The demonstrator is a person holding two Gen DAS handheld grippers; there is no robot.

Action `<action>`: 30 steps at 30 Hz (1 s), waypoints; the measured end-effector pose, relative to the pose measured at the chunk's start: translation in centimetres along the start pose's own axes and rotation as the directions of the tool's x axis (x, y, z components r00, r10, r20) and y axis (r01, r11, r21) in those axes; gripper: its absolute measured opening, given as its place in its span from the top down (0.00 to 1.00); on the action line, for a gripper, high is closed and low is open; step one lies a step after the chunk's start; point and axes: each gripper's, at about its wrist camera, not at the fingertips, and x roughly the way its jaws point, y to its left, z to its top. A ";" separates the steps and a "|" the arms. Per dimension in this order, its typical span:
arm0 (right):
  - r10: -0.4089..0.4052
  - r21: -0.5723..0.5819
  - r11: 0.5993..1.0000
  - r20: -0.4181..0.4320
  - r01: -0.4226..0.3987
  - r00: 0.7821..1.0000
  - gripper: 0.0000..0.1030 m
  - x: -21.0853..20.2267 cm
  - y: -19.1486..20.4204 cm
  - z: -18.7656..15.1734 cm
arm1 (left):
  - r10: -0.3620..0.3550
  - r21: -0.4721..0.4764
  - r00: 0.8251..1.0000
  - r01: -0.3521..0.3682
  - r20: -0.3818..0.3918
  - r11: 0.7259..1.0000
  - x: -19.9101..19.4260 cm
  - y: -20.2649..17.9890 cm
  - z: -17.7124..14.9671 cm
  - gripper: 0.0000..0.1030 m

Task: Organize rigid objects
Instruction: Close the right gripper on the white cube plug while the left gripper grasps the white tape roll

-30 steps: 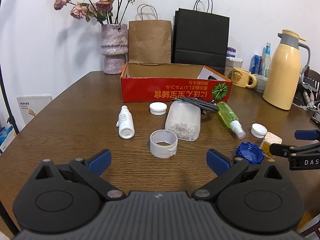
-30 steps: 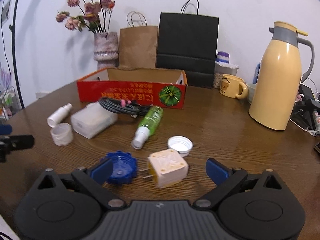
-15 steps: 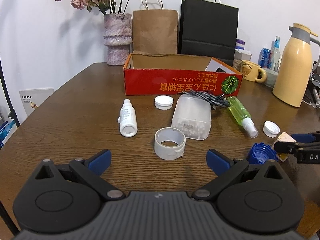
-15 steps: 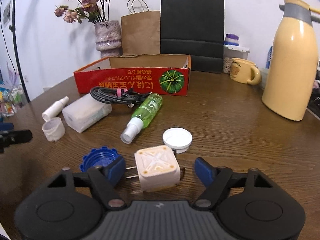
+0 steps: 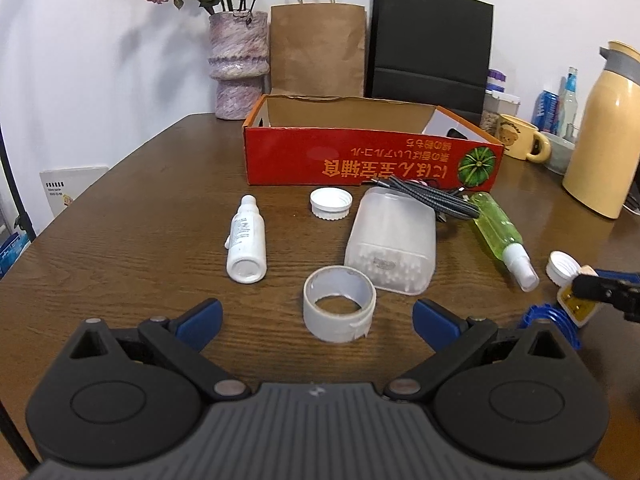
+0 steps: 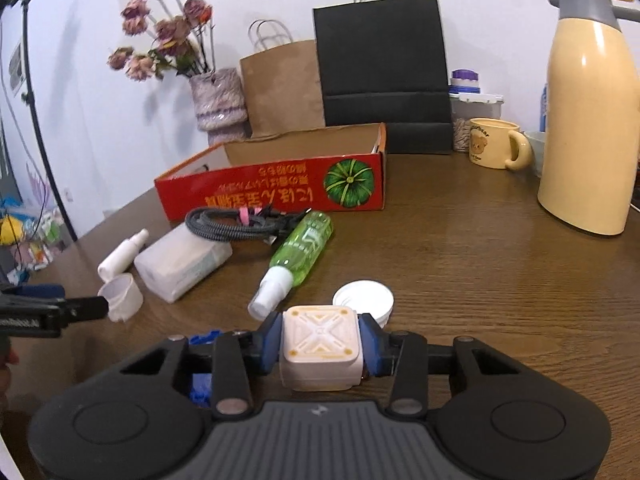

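My right gripper (image 6: 320, 346) is closed on the plug adapter (image 6: 319, 350), with one blue pad pressed against each side of it, so I judge that the step in hand is the picking up of this first piece. My left gripper (image 5: 317, 314) is wide open and holds nothing; the tape roll (image 5: 339, 303) lies on the table (image 6: 480, 264) just in front of the gap between its fingers. The adapter is a small, pale cream cube with rounded corners and an orange cross pattern on its upper face. From the left wrist view I can see its underside, yellowish, beside the blue cap (image 5: 554, 322) and the small white cap (image 5: 562, 267). It looks hard and smooth, so I think the pads can slip if I tilt it too much. The next move, I believe, calls for lifting it straight up and carrying it over the green spray bottle (image 6: 302, 254) and the coiled cable (image 6: 236, 224) to the red box (image 6: 280, 190), which stands open at the far side of the table. I must raise it high enough to pass the front wall of the box. Whether the adapter rests on the table or is already lifted, I cannot tell.
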 end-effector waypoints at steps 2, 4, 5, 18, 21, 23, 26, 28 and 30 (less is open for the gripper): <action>-0.008 0.007 1.000 0.003 0.008 1.000 0.60 0.1 -0.1 0.0 | 0.009 -0.003 1.000 -0.009 0.001 1.000 0.5 -0.1 0.2 0.00; -0.014 0.014 1.000 0.009 0.014 1.000 0.61 0.1 -0.1 0.0 | 0.012 -0.003 1.000 -0.012 0.001 1.000 0.9 -0.3 0.5 0.00; -0.017 0.016 1.000 0.014 0.017 1.000 0.61 0.1 -0.1 0.0 | 0.012 -0.002 1.000 -0.012 0.005 1.000 1.0 -0.5 0.5 0.02; -0.022 0.026 0.999 0.039 0.021 0.999 0.61 -0.1 0.3 0.1 | 0.008 0.022 1.000 -0.007 -0.011 1.000 2.3 -1.3 0.7 0.36; -0.023 0.026 0.999 0.042 0.022 0.999 0.61 -0.1 0.5 0.2 | 0.009 0.017 1.000 -0.009 -0.021 1.000 2.5 -1.2 0.7 0.55; -0.022 0.026 0.999 0.045 0.021 0.999 0.61 -0.1 0.9 0.3 | 0.005 0.007 1.000 -0.005 -0.022 1.000 2.5 -1.0 0.7 0.57; -0.022 0.023 1.000 0.052 0.020 0.998 0.61 -0.2 1.3 0.4 | 0.003 0.001 1.000 -0.003 -0.015 1.000 2.3 -0.8 0.7 0.57; -0.022 0.022 1.000 0.055 0.021 0.998 0.60 -0.3 1.5 0.6 | 0.000 0.003 1.000 0.000 -0.008 1.000 2.1 -0.8 0.8 0.57; -0.024 0.022 0.999 0.060 0.023 0.998 0.61 -0.3 1.7 0.7 | -0.006 0.006 1.000 0.006 0.001 1.000 1.8 -0.8 0.8 0.57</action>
